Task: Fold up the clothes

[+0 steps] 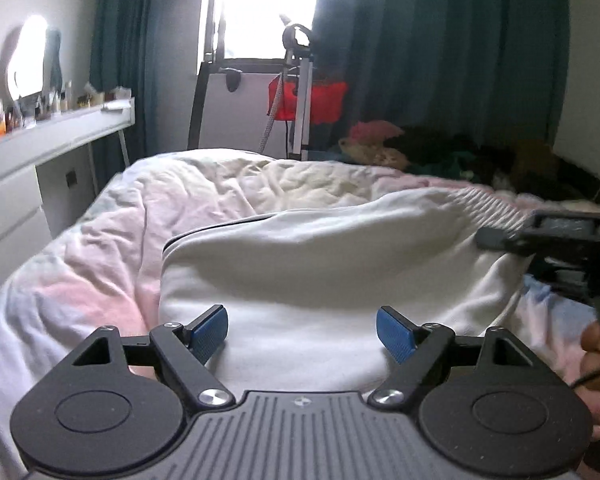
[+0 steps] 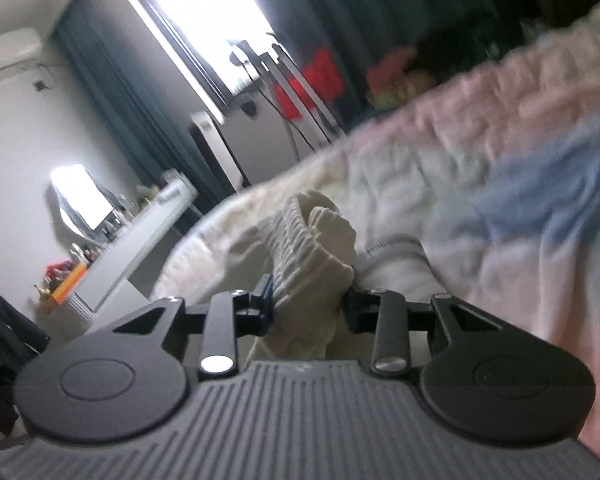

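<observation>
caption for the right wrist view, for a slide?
Right gripper shut on the bunched ribbed edge of a white garment, lifted over a pastel-quilted bed.

My left gripper point(image 1: 302, 330) has blue ribbed pads point(image 1: 209, 328) on black arms; the garment point(image 1: 320, 264) I'm over is white with a dark edge trim; the duvet point(image 1: 100, 264) is pale pink, cream and light blue; the curtains point(image 1: 440, 48) are dark teal.

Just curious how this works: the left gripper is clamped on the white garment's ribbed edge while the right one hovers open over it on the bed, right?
The sides are swapped. The right wrist view shows the right gripper shut on the white garment at its ribbed edge; the left wrist view shows the left gripper open above it on the bed.
</observation>
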The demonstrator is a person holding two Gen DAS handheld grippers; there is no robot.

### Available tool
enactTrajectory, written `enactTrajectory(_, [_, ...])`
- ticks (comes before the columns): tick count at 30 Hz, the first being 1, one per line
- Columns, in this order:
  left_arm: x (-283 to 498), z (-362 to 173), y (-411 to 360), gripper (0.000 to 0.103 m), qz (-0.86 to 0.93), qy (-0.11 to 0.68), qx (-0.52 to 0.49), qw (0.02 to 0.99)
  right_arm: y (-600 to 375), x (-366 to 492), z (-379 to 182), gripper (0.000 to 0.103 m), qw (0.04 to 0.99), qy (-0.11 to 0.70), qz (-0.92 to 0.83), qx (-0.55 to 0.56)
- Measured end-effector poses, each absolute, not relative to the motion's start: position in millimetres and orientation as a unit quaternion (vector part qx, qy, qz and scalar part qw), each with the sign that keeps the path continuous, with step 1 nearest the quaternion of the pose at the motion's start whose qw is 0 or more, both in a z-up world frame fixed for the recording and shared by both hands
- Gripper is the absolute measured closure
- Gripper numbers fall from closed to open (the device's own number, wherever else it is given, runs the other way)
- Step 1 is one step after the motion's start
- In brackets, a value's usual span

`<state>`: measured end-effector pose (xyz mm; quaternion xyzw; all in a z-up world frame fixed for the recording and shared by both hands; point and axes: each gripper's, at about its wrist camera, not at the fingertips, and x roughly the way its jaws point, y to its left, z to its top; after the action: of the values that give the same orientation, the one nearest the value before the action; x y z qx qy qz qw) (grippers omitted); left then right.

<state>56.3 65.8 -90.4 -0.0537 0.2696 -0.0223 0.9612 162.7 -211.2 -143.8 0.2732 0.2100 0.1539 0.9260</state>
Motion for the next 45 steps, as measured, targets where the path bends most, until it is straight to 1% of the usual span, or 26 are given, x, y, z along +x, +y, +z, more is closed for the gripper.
enactTrajectory(3, [56, -90, 85, 0.019, -0.049, 0.278, -0.126, 0.951, -224, 141, -121, 0.066, 0.933, 0.16, 0.137, 0.291])
enactTrajectory(6, [55, -90, 102, 0.019, -0.054, 0.291, -0.173, 0.94, -248, 126, -115, 0.066, 0.933, 0.146, 0.103, 0.312])
enactTrajectory(7, [55, -91, 106, 0.019, -0.05, 0.294, -0.183, 0.937, -255, 126, -120, 0.066, 0.933, 0.162, 0.086, 0.31])
enactTrajectory(9, [58, -94, 114, 0.019, -0.042, 0.302, -0.201, 0.931, -267, 128, -138, 0.066, 0.92, 0.223, 0.048, 0.32])
enactTrajectory(12, [63, -101, 130, 0.018, -0.045, 0.321, -0.247, 0.913, -285, 135, -173, 0.066, 0.874, 0.32, 0.013, 0.366])
enactTrajectory(14, [66, -110, 144, 0.016, -0.044, 0.341, -0.293, 0.892, -297, 137, -183, 0.066, 0.849, 0.331, 0.019, 0.412])
enactTrajectory(16, [70, -118, 154, 0.016, -0.038, 0.359, -0.315, 0.878, -300, 139, -183, 0.063, 0.844, 0.332, 0.026, 0.421])
enactTrajectory(17, [72, -123, 158, 0.015, -0.035, 0.368, -0.325, 0.871, -301, 141, -182, 0.06, 0.843, 0.334, 0.028, 0.42])
enactTrajectory(18, [74, -127, 162, 0.015, -0.033, 0.377, -0.336, 0.863, -300, 141, -182, 0.052, 0.844, 0.338, 0.026, 0.416])
enactTrajectory(19, [75, -131, 165, 0.015, -0.03, 0.385, -0.347, 0.855, -297, 141, -184, 0.039, 0.842, 0.346, 0.024, 0.413])
enactTrajectory(20, [77, -135, 168, 0.013, -0.032, 0.391, -0.36, 0.846, -294, 142, -188, 0.032, 0.838, 0.357, 0.023, 0.411])
enactTrajectory(21, [78, -139, 170, 0.007, -0.038, 0.396, -0.374, 0.838, -293, 142, -192, 0.024, 0.834, 0.368, 0.022, 0.411])
enactTrajectory(25, [84, -155, 176, 0.005, -0.06, 0.418, -0.42, 0.804, -294, 147, -212, 0.023, 0.796, 0.382, 0.047, 0.467])
enactTrajectory(28, [86, -162, 174, 0.005, -0.062, 0.429, -0.425, 0.795, -285, 154, -219, 0.022, 0.795, 0.39, 0.06, 0.461])
enactTrajectory(31, [88, -164, 174, 0.005, -0.07, 0.431, -0.424, 0.793, -280, 153, -209, 0.022, 0.8, 0.37, 0.087, 0.463])
enactTrajectory(35, [86, -167, 177, 0.006, -0.066, 0.422, -0.438, 0.791, -277, 142, -184, 0.022, 0.811, 0.304, 0.159, 0.474])
enactTrajectory(39, [85, -171, 181, 0.007, -0.067, 0.417, -0.452, 0.786, -273, 148, -190, 0.022, 0.812, 0.329, 0.143, 0.46])
enactTrajectory(42, [87, -171, 177, 0.007, -0.07, 0.423, -0.439, 0.79, -264, 156, -201, 0.023, 0.818, 0.372, 0.118, 0.423])
enactTrajectory(45, [87, -169, 171, 0.008, -0.071, 0.424, -0.418, 0.8, -240, 161, -198, 0.023, 0.853, 0.396, 0.112, 0.321])
